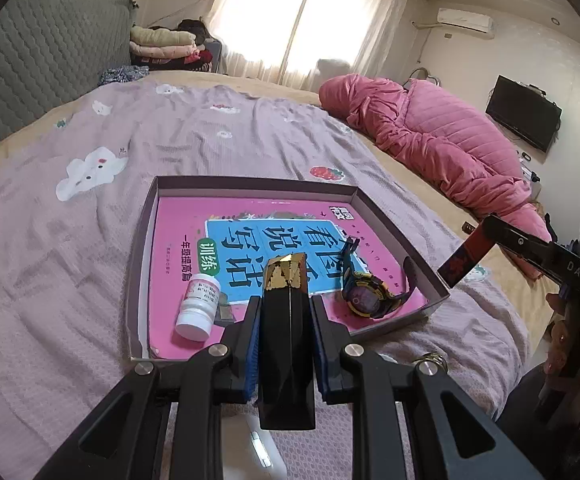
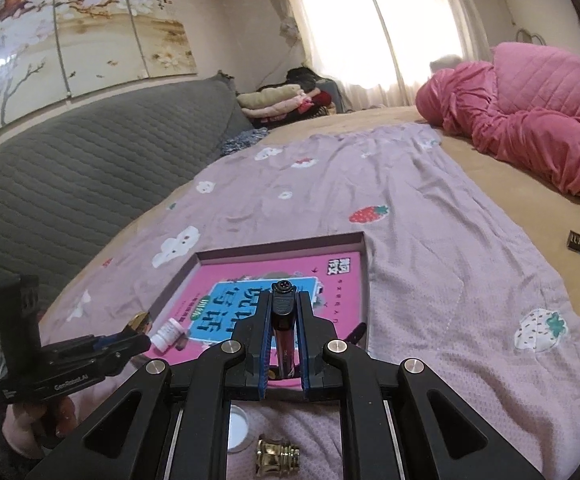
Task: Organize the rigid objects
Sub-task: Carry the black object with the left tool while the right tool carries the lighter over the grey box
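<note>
Left wrist view: the left gripper [image 1: 286,312] clamps a black faceted bottle with gold tip [image 1: 286,320] over the near edge of the shallow box [image 1: 401,232], between a white pill bottle [image 1: 198,307] on the left and a watch [image 1: 369,298] on the right.

Right wrist view: the right gripper [image 2: 284,312] pinches a red lighter [image 2: 284,332] above the box's near right corner.

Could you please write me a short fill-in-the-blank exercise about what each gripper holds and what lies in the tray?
1. The left gripper is shut on a black bottle with a ____ tip.
2. The right gripper is shut on a ____.
3. In the tray, the wristwatch lies on a pink ____.

Missing words: gold; lighter; book
</note>
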Demonstrator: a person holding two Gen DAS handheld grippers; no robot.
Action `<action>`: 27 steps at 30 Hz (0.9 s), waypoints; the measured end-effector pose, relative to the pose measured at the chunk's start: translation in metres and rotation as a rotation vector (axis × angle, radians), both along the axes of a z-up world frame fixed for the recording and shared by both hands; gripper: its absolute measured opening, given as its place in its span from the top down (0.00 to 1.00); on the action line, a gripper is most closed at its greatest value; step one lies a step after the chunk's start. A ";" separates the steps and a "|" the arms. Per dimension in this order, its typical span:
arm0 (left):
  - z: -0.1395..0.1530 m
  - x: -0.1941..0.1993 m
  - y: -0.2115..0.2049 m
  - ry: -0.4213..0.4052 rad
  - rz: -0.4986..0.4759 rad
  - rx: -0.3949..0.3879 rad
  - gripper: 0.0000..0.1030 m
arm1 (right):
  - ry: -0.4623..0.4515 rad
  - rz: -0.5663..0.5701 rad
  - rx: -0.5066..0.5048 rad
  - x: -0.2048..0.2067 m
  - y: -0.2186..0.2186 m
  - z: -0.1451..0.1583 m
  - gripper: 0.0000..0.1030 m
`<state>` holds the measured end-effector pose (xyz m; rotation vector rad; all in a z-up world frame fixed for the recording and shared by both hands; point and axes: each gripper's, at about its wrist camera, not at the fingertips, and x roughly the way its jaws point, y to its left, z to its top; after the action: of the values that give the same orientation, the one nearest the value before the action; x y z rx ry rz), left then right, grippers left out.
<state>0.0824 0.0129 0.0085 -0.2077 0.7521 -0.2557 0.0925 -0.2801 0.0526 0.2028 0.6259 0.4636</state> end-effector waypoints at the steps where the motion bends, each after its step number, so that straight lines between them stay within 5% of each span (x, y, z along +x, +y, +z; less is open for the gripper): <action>1: -0.001 0.001 0.000 0.006 0.001 -0.002 0.78 | 0.007 -0.004 0.001 0.001 -0.001 -0.002 0.89; 27: -0.021 0.026 -0.004 0.055 0.001 -0.011 0.78 | 0.084 -0.105 -0.140 0.023 0.004 -0.032 0.88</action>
<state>0.1082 0.0094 -0.0127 -0.2259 0.8055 -0.2539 0.1159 -0.2761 0.0202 0.1215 0.7236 0.3094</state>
